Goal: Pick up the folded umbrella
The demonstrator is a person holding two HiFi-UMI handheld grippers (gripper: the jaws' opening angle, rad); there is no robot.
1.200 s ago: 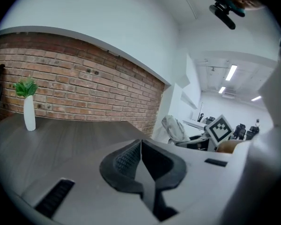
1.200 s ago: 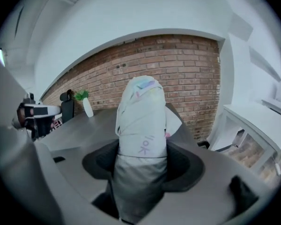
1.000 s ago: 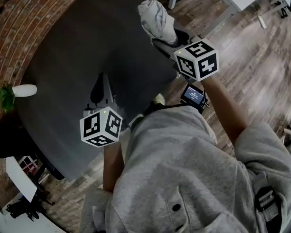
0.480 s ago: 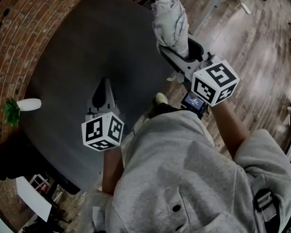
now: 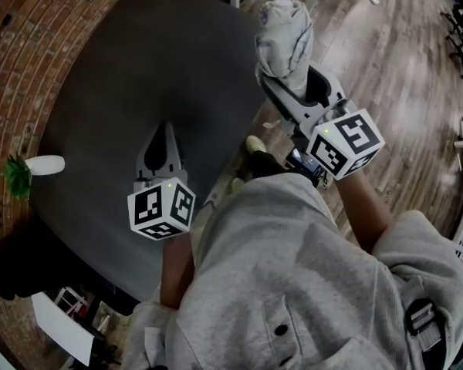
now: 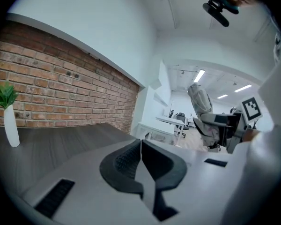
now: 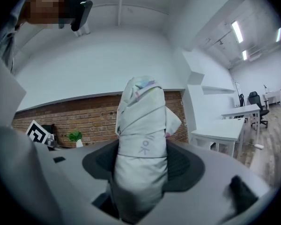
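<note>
Right tool (image 7: pixel 141 165) clamps folded umbrella (image 7: pixel 141 121) beside table (image 5: pixel 139 75), vase (image 5: pixel 42 164) apart.

Dim in the head view, no glare on the dark table (image 5: pixel 116 75) left of the folded umbrella (image 5: pixel 284 45). Brighter in both gripper views, lit by ceiling light strips (image 7: pixel 237 32) up right of the umbrella. Strong fisheye bending, black corners, soft focus below it.

Pale folded umbrella (image 5: pixel 284 38), strap-wrapped, upright between right tool's (image 7: pixel 140 165) jaws.
</note>
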